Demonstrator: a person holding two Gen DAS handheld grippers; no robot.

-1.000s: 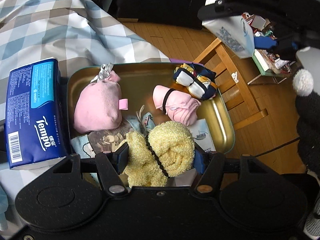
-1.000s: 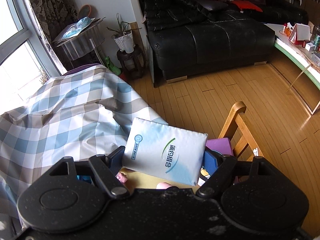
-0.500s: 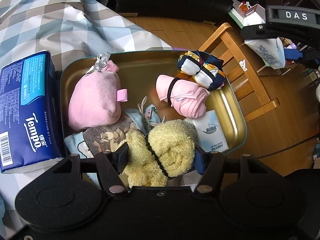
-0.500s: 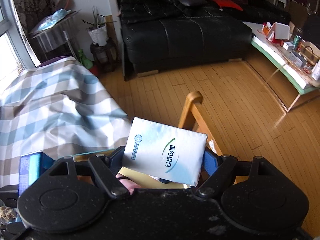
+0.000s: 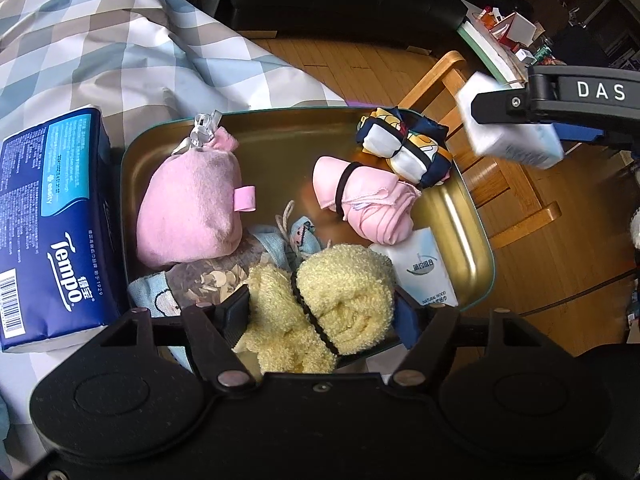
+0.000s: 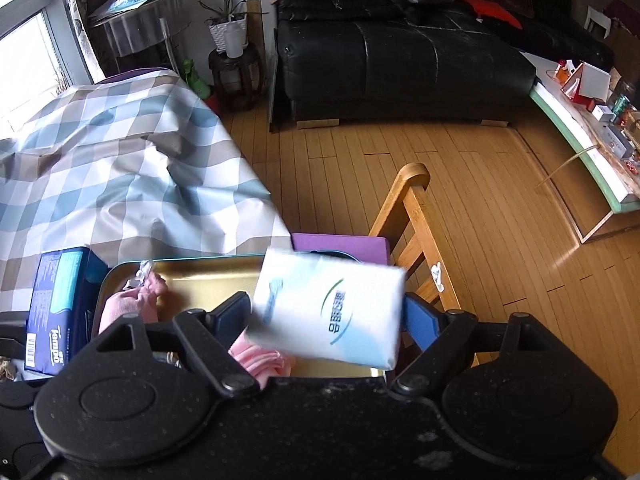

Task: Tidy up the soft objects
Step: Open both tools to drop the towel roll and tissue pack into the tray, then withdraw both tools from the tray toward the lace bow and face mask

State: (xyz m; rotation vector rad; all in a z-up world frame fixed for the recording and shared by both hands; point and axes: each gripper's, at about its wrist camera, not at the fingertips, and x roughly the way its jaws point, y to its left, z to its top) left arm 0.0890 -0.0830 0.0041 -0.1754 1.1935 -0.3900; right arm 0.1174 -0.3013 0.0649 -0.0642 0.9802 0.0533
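Note:
My left gripper (image 5: 322,312) is shut on a rolled yellow towel (image 5: 328,300) bound with a black band, held over the near end of the gold tray (image 5: 280,136). In the tray lie a pink pouch (image 5: 192,208), a pink rolled cloth (image 5: 368,204), a navy and white bundle (image 5: 408,148), a patterned blue cloth (image 5: 192,280) and a white tissue pack (image 5: 424,268). My right gripper (image 6: 326,316) is shut on another white tissue pack (image 6: 328,312), tilted and blurred, above the tray's right edge; it also shows in the left wrist view (image 5: 512,136).
A blue Tempo tissue pack (image 5: 48,220) lies left of the tray on the checked tablecloth (image 5: 120,40). A wooden chair (image 6: 416,220) stands right of the tray, with a purple cushion (image 6: 340,244). A black sofa (image 6: 400,52) and a cluttered side table (image 6: 592,128) stand beyond.
My right gripper has moved down and toward the tray with the tissue pack, which now tilts and blurs. The left gripper shifted slightly, still holding the yellow towel.

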